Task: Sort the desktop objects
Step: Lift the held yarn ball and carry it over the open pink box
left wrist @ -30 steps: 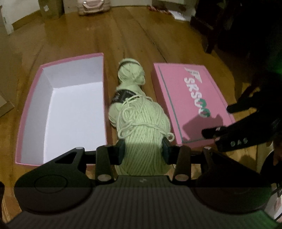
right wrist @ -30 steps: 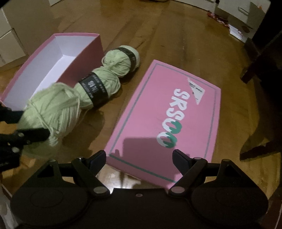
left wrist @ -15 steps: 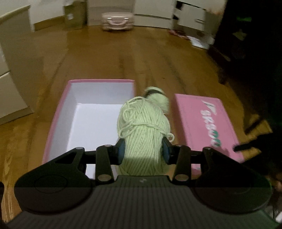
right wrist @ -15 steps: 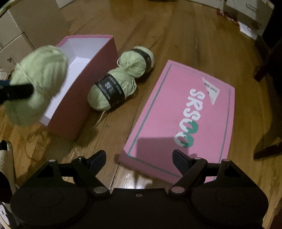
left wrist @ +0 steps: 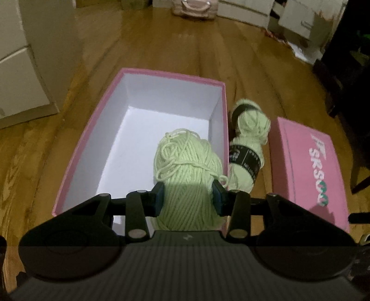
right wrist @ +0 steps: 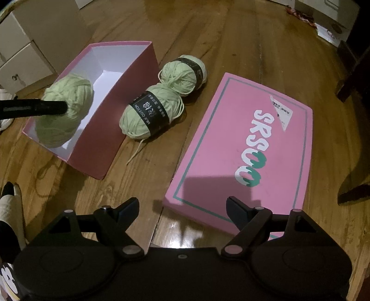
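Observation:
My left gripper [left wrist: 188, 193] is shut on a pale green yarn ball [left wrist: 187, 166] and holds it over the near right part of the open pink box [left wrist: 104, 120]. In the right wrist view the held ball [right wrist: 67, 111] hangs above the box [right wrist: 129, 83], with a left finger [right wrist: 34, 107] across it. Two more green yarn skeins with black labels lie on the floor beside the box's right wall: a near one [right wrist: 152, 113] and a far one [right wrist: 185, 71]. My right gripper [right wrist: 182, 208] is open and empty, above the near edge of the pink lid [right wrist: 242, 152].
The pink lid [left wrist: 307, 166] marked SRSOO lies flat right of the skeins. A loose yarn strand [right wrist: 136, 152] trails on the wooden floor. White drawers [right wrist: 20, 51] stand at the left, cardboard boxes [left wrist: 298, 20] at the back, dark furniture [left wrist: 346, 69] at the right.
My left gripper lifted the yarn ball off the floor and carried it left, over the open box. My right gripper stayed open and rose slightly.

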Motion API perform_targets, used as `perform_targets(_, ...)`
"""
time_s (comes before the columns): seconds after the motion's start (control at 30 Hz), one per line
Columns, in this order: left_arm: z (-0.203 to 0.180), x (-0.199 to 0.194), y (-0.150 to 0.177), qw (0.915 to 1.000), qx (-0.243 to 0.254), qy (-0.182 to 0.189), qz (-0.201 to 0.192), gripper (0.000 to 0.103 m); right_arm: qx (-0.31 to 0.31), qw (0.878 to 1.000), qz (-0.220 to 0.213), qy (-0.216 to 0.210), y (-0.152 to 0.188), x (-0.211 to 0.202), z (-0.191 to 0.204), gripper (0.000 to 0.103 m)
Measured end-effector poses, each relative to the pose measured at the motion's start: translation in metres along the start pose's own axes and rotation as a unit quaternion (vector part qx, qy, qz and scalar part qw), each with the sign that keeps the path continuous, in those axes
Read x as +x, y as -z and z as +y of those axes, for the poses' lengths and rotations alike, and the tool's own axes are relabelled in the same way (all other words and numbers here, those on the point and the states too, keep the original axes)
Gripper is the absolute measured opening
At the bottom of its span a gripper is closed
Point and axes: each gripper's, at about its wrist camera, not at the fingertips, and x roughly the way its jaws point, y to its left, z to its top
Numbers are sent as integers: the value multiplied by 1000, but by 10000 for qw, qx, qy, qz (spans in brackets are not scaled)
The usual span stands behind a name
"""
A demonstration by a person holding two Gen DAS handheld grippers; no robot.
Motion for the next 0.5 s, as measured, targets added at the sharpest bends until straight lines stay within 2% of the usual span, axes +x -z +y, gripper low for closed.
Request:
perform_targets(0.17, 0, 15, 9, 9995, -27, -103, 303, 41, 44, 10000, 34, 32, 1, 2, -4, 86)
perform_targets(0.37, -1, 14, 15, 9989, -254, -31, 394, 41, -175, 9996, -54, 204, 2, -2, 1, 86)
perform_targets(0.5, -9, 17, 18, 9989, -126, 9, 443, 41, -346, 9988, -88, 342, 2, -2, 4, 86)
